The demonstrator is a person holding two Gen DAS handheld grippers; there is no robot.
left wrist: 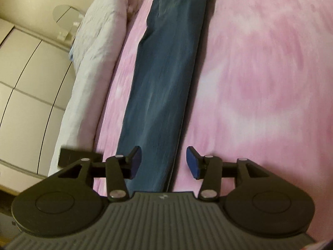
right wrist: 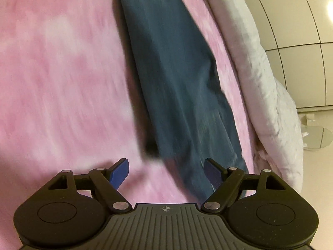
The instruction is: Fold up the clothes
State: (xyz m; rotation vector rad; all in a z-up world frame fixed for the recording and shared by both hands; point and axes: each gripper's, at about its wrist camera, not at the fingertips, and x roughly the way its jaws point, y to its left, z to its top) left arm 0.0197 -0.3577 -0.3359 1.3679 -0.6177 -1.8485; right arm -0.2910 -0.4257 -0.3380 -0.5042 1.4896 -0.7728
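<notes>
Long dark blue denim jeans (left wrist: 164,79), folded lengthwise into one narrow strip, are lying flat on a fuzzy pink bedspread (left wrist: 260,83), running away from both cameras. Left gripper (left wrist: 164,162), black with blue pads, is hovering over the near end of the strip, jaws standing apart with nothing pinched; left pad (left wrist: 135,160) is overlapping the denim edge in view, right pad over the pink cover just beside the strip's straight folded edge. Cannot tell if the pads are touching fabric. Right gripper (right wrist: 166,174) is sitting wide open at the other end of the jeans (right wrist: 177,79), empty; its right finger is over the denim, left finger over bare bedspread (right wrist: 62,73). Both views are motion-blurred. A rumpled pale lilac-white duvet (left wrist: 93,66) is bunched along the far side of the bed, just beside the jeans, also showing in the right wrist view (right wrist: 260,73). Cream panelled wardrobe doors (left wrist: 25,73) are standing beyond the duvet, with a small round mirror on a stand (left wrist: 64,18) near them.
</notes>
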